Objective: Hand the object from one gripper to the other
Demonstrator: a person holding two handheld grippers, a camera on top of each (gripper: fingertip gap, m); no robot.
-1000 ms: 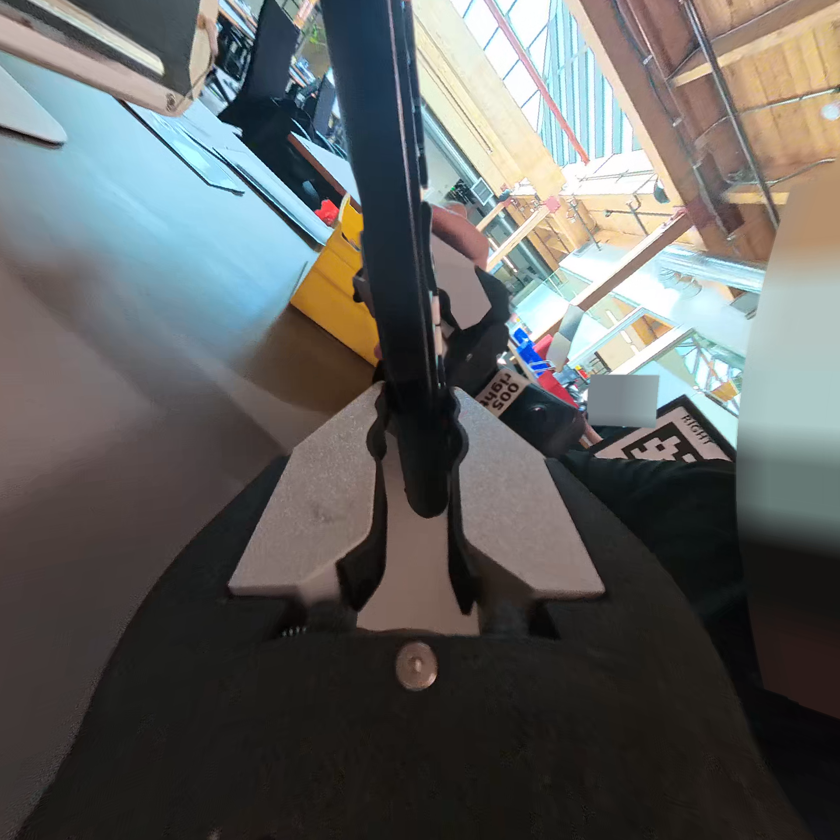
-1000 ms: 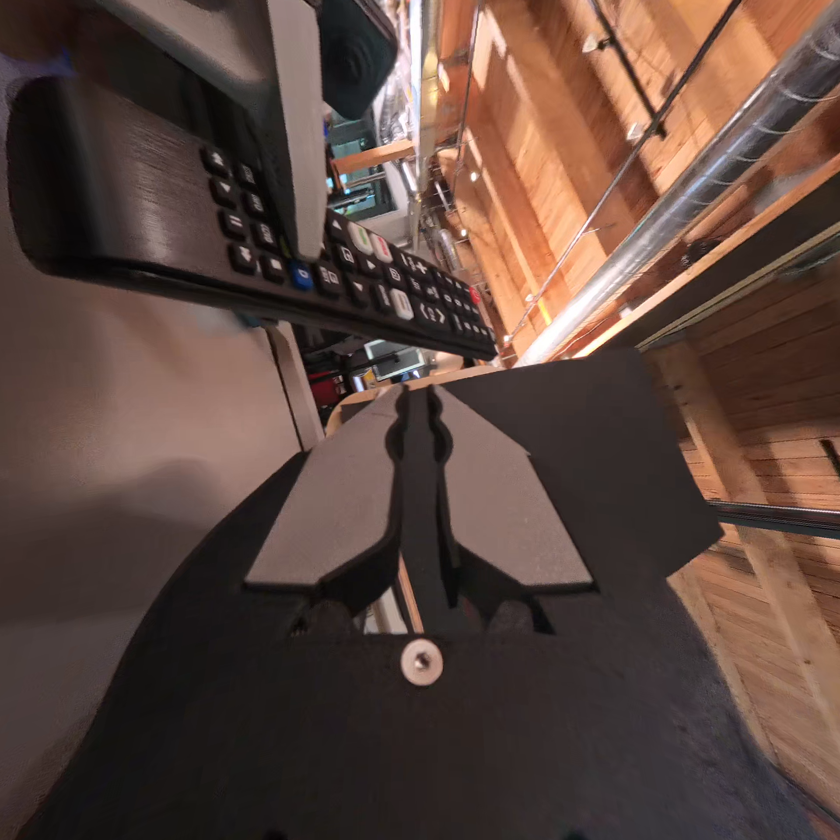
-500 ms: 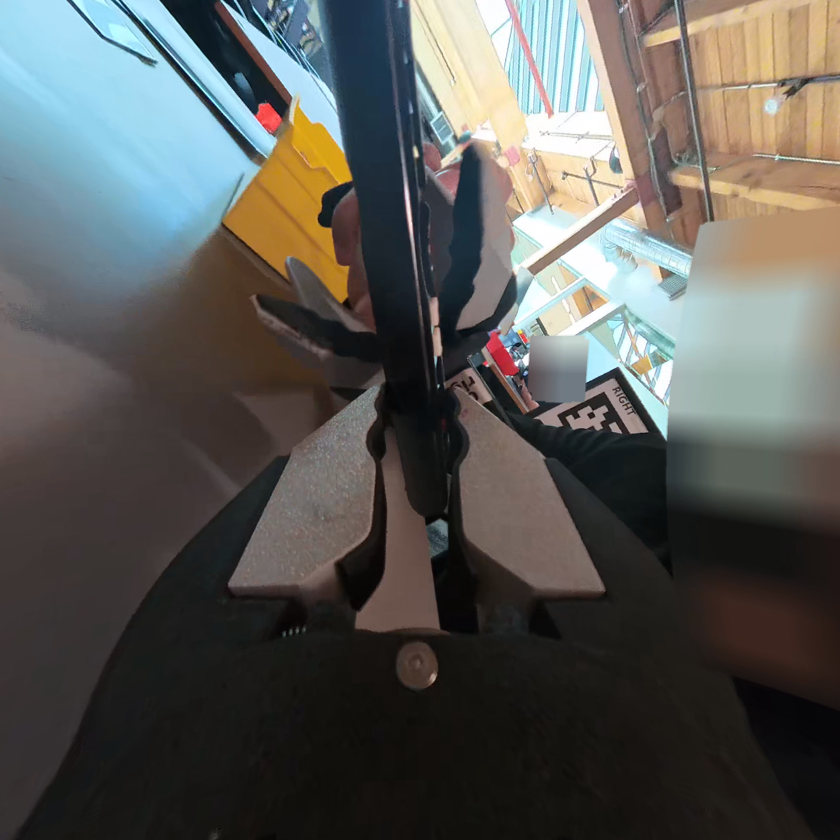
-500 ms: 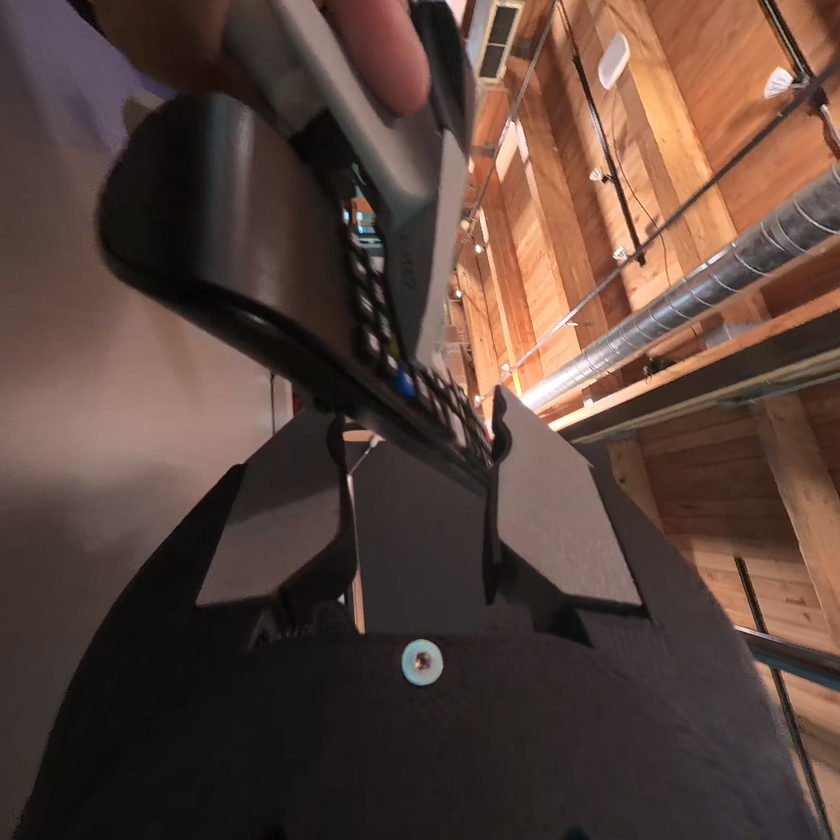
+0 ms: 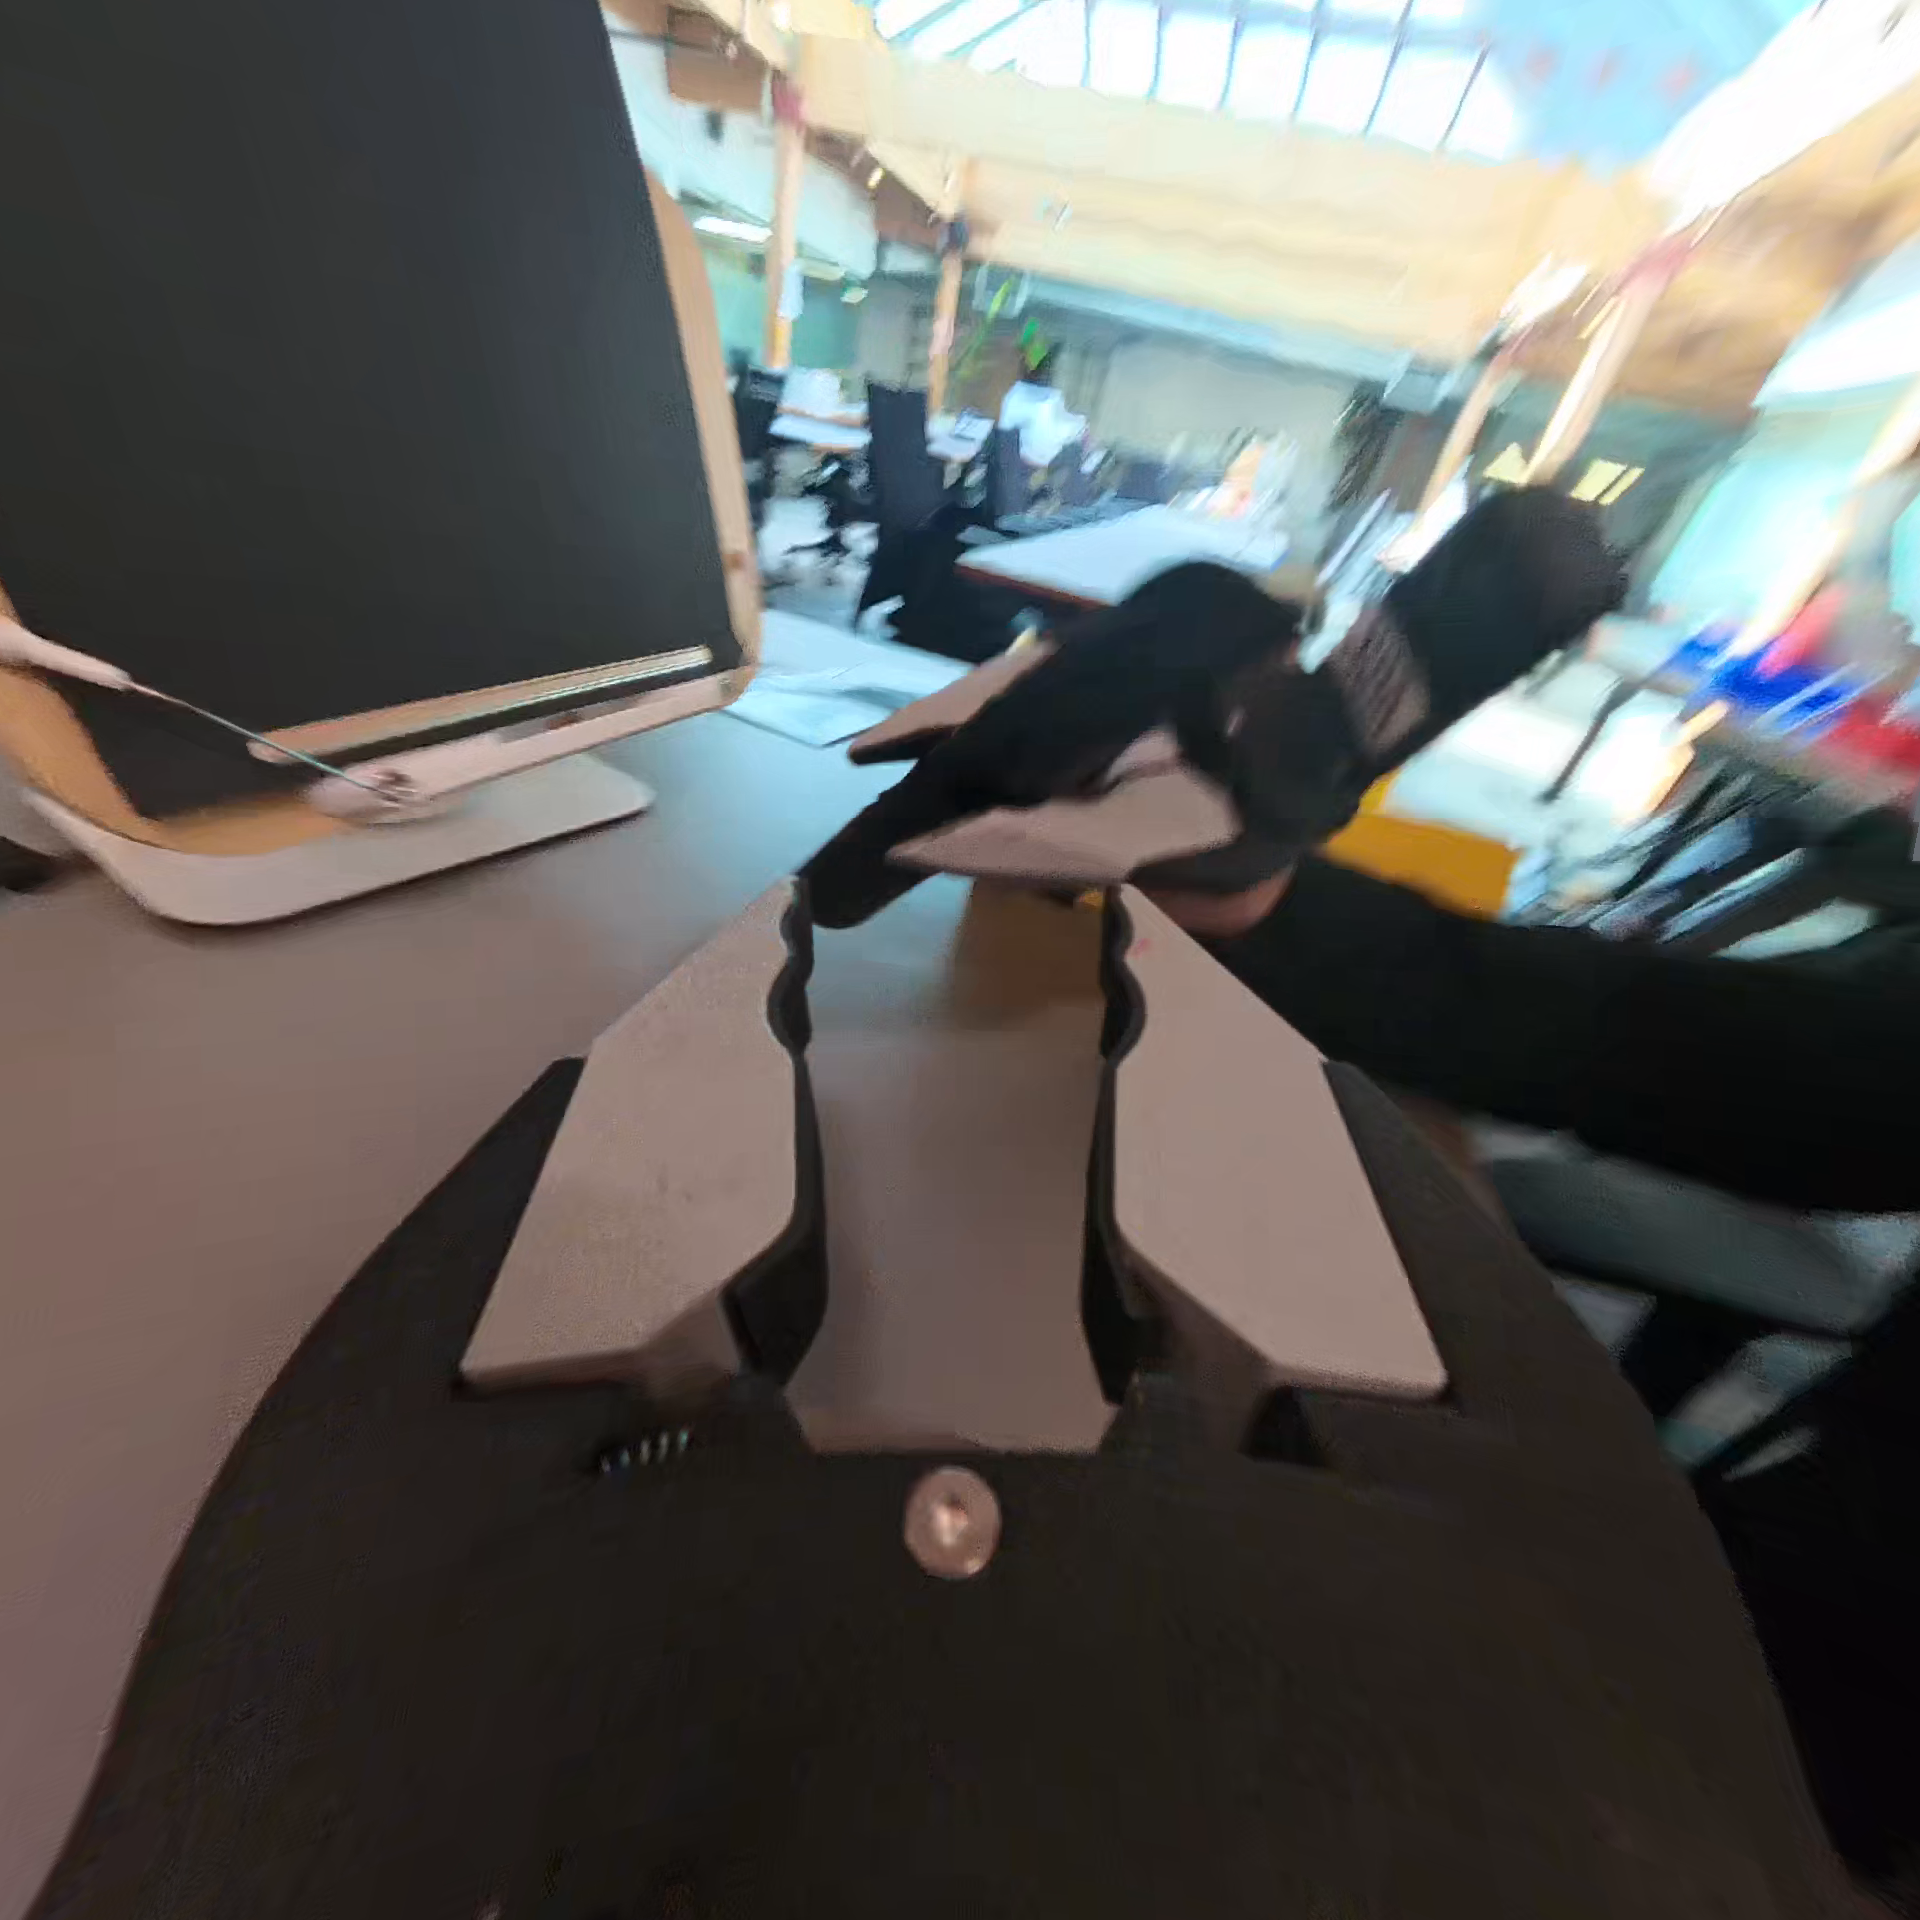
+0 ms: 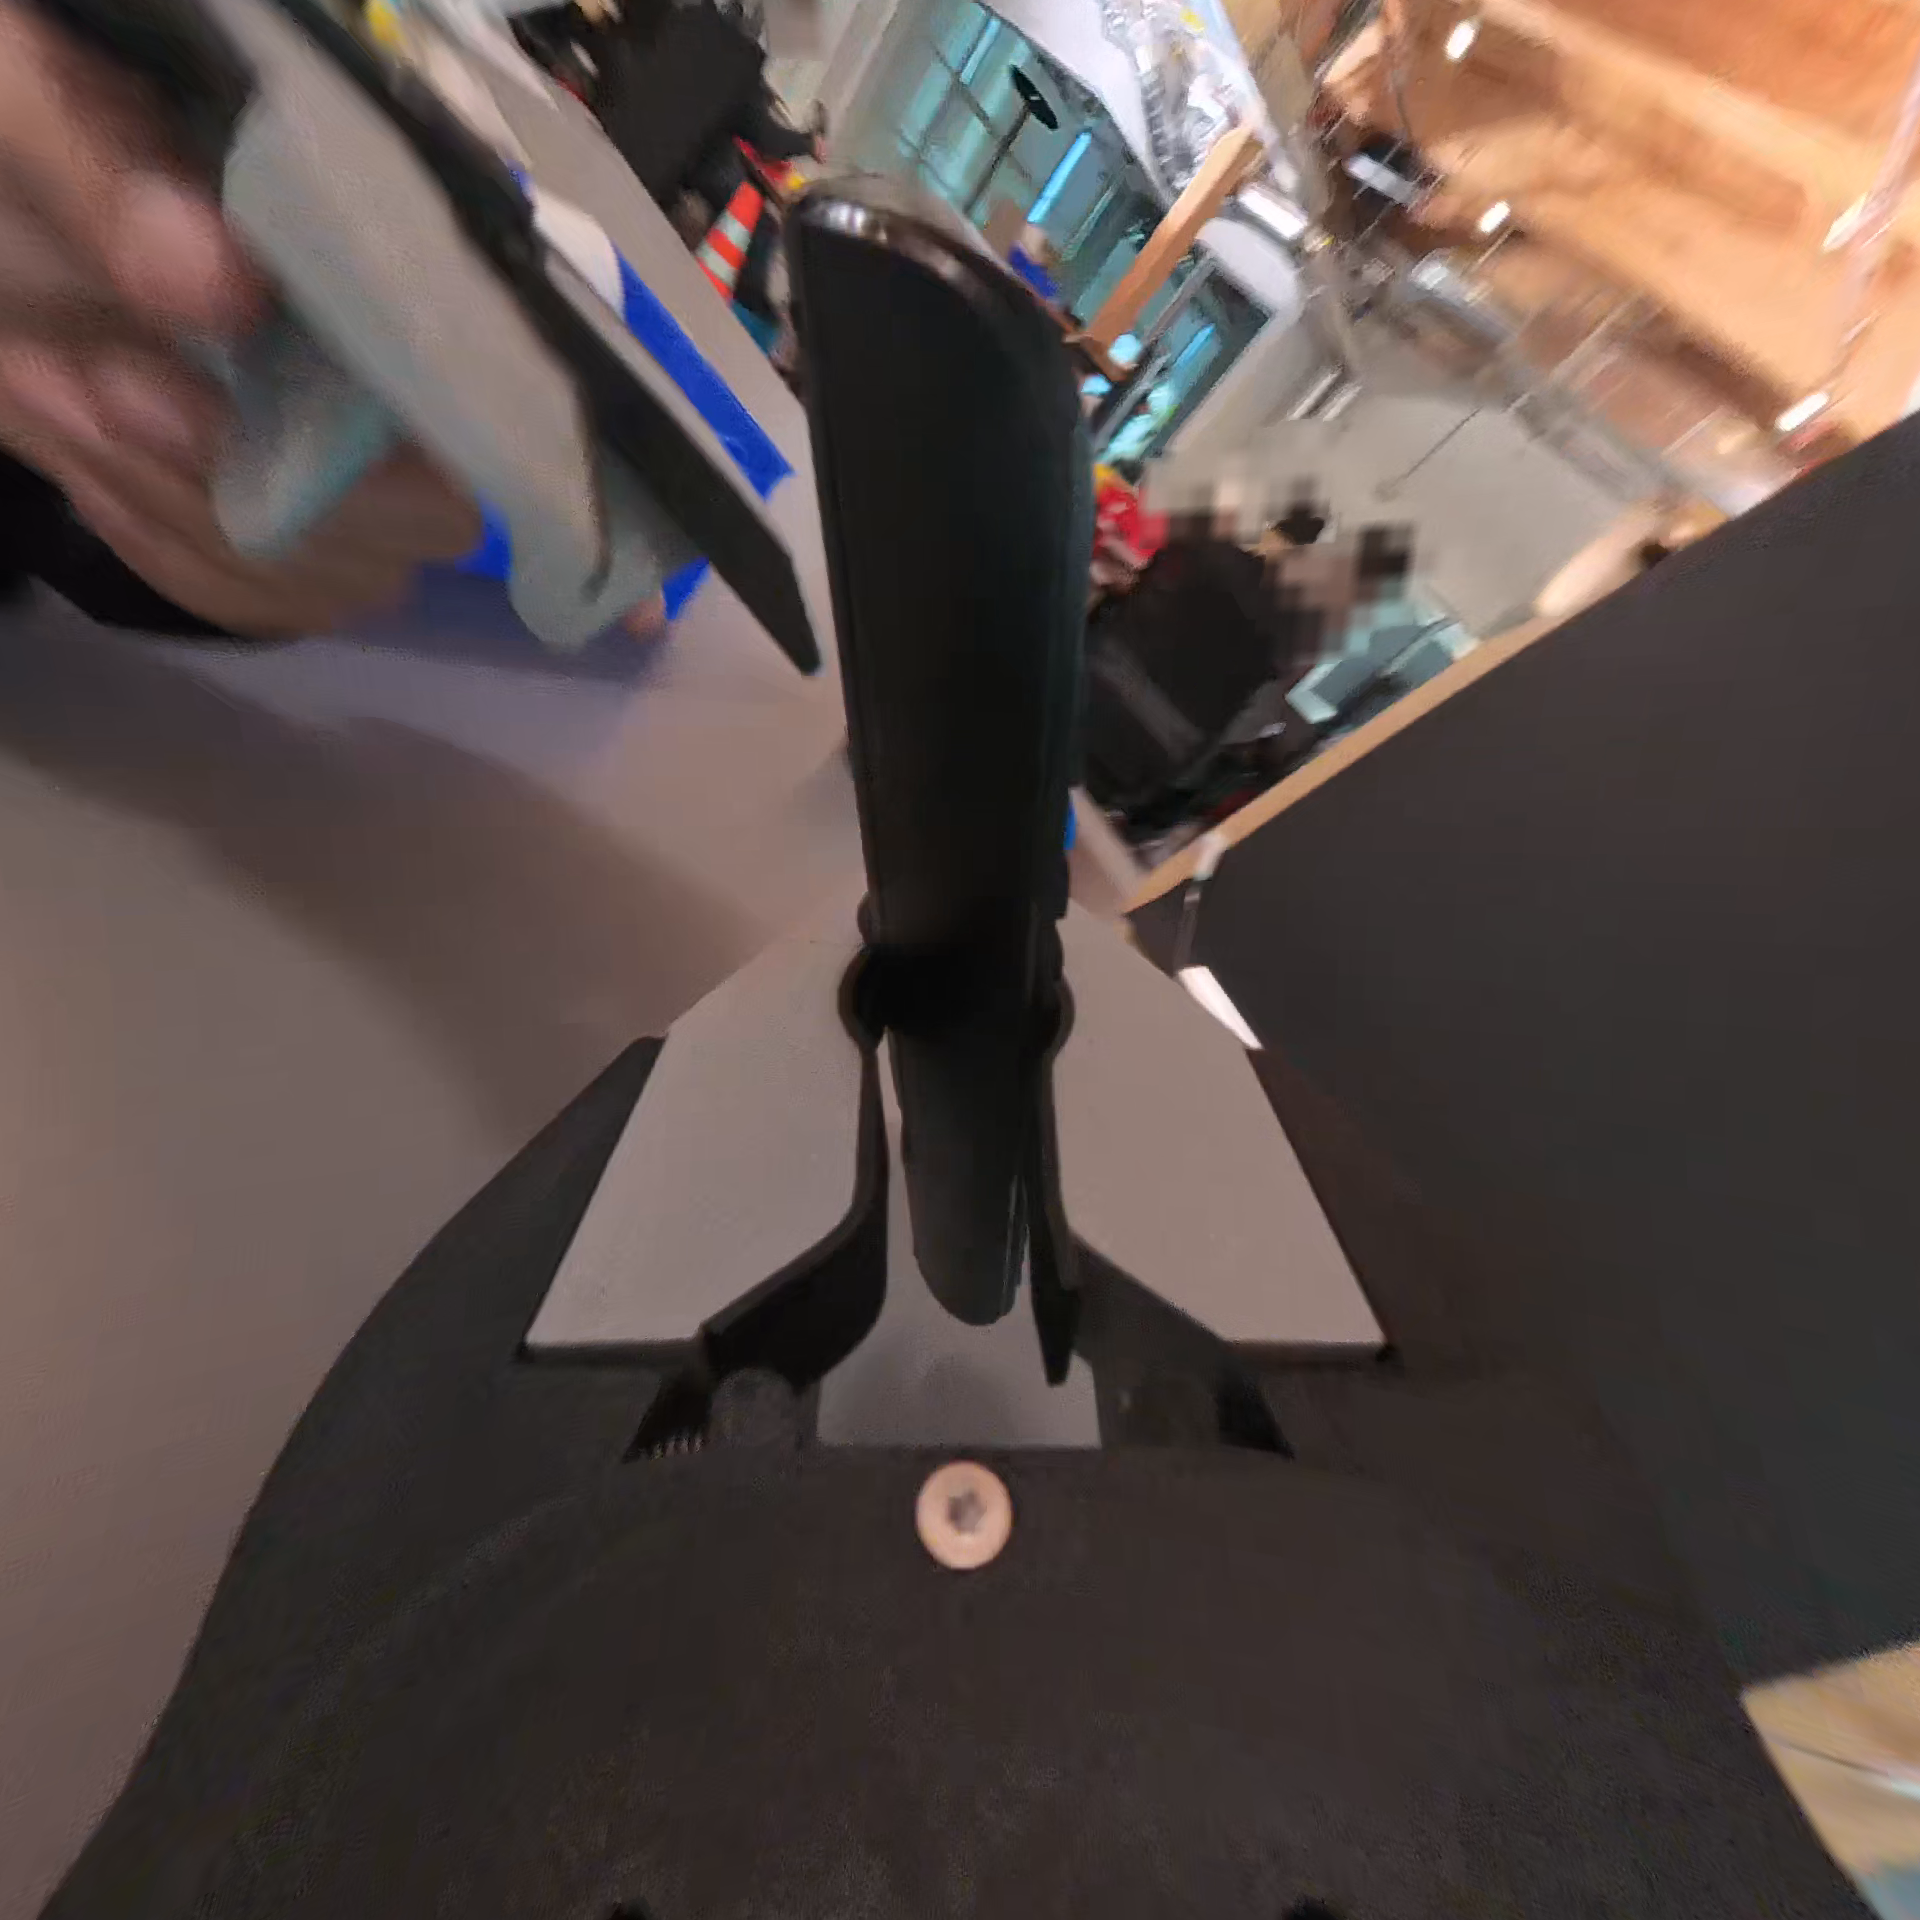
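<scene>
1. In the left wrist view a dark monitor (image 5: 332,343) on a white stand fills the upper left, its top and left edges cut off by the frame.
2. The grey table (image 5: 208,1060) runs bare from the stand to the left gripper (image 5: 951,920). Its far edge ends just past the monitor; beyond lies a blurred hall with desks and chairs.
3. The left gripper stands wide, with nothing but table showing between its fingers.
4. Just beyond its fingertips the right gripper (image 5: 883,821) reaches in from the right on a dark sleeve (image 5: 1558,1039), heavily blurred.
5. From this side its grip is hard to make out; the black remote (image 5: 1039,717) reads only as a dark shape along it, one end close above the left fingertip.
6. In the right wrist view a blurred hand (image 6: 114,416) with the left gripper (image 6: 727,561) fills the upper left, beside the remote; whether they touch cannot be told.
7. At centre the right gripper (image 6: 961,997) is narrow, clamped on the remote (image 6: 945,582), which stands out forward with open room around its far end.
8. The remote's near end sits deep between the fingers; its buttons are hidden.
9. To the right a black panel (image 6: 1610,883) with a wood edge blocks that side.
</scene>
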